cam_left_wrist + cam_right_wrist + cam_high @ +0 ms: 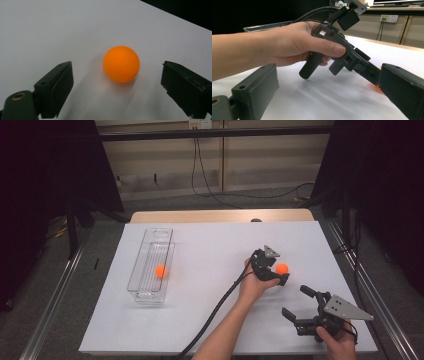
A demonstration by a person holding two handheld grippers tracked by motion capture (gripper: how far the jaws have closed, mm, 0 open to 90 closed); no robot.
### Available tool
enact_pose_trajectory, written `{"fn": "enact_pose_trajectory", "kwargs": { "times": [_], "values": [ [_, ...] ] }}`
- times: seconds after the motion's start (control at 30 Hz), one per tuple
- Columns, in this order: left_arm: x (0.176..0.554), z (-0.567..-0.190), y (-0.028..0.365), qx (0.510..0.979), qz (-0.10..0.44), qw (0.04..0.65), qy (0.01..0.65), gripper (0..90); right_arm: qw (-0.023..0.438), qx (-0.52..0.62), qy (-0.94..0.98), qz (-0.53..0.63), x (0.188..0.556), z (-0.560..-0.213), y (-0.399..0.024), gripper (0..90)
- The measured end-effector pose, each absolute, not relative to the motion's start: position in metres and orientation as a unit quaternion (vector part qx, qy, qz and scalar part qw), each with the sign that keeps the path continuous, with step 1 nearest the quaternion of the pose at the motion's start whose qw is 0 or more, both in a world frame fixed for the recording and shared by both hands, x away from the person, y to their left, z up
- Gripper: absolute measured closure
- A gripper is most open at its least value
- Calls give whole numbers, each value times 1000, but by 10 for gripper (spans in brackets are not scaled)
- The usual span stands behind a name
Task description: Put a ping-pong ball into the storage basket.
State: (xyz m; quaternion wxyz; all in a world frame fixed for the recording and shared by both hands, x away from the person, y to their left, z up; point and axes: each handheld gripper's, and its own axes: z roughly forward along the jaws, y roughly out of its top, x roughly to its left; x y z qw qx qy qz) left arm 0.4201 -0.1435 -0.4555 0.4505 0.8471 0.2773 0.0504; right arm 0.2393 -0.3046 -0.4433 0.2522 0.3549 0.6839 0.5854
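While its jaws stand apart, the left gripper [283, 270] frames an orange ball [121, 64] without touching it.
Right gripper [295, 304] rests nearby, jaws wide.

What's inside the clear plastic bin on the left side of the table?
One orange ball lies inside the clear bin, near its right wall. Through the clear walls the rest of the ribbed floor looks bare; glare on the plastic could mask something small.
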Motion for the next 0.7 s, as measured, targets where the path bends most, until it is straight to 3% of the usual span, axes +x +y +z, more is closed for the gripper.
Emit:
{"fn": "enact_pose_trajectory", "kwargs": {
  "times": [0.7],
  "values": [
    [430, -465, -162, 860, 39, 426, 277, 358, 252, 355, 683, 587, 239, -443, -306, 23]
  ]
}}
